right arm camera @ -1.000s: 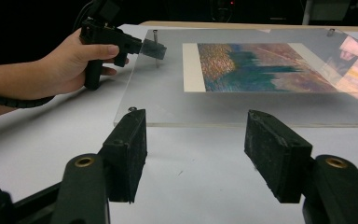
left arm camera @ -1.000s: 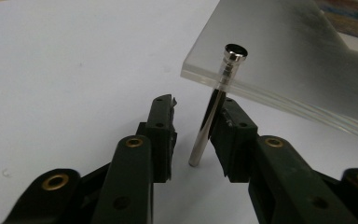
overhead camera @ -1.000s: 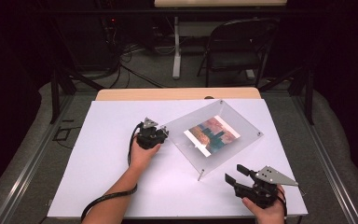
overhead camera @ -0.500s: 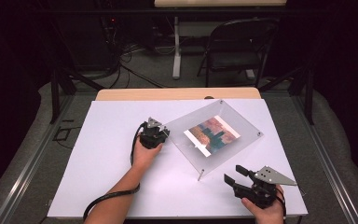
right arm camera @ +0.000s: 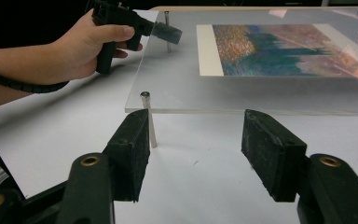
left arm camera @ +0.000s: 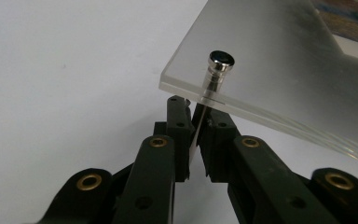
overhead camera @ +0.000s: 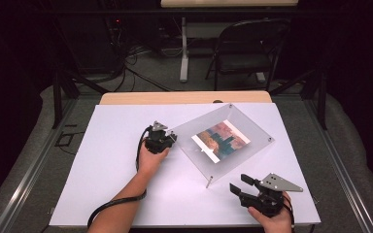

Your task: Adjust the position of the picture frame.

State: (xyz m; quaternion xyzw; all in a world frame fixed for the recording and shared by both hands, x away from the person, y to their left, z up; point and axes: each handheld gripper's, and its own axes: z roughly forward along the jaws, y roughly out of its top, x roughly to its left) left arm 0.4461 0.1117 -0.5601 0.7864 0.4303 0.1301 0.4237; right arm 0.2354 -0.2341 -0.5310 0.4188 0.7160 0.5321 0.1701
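- I saw one clear acrylic frame (overhead camera: 223, 141) with one picture (overhead camera: 220, 141) in it.
- I counted four corner pins; one (left arm camera: 218, 70) sat at my left jaws.
- I had two grippers: left (overhead camera: 161, 140), right (overhead camera: 252, 190).
- One chair (overhead camera: 247, 48) stood behind one table (overhead camera: 107, 165).

Dark room, folding chair (overhead camera: 249, 51), cables (overhead camera: 141, 73) on floor

The surface (overhead camera: 116, 184) is white, with a light brown strip of wood along its far edge. The frame (overhead camera: 252, 145) is clear like glass, with shiny silver pins (left arm camera: 218, 70). The picture (overhead camera: 220, 141) inside has orange, brown and blue-green patches and a white border. Both hand-held grippers, left (overhead camera: 172, 138) and right (overhead camera: 238, 183), are black, and the right one carries a grey plate. Small gold rings sit on the black jaws.
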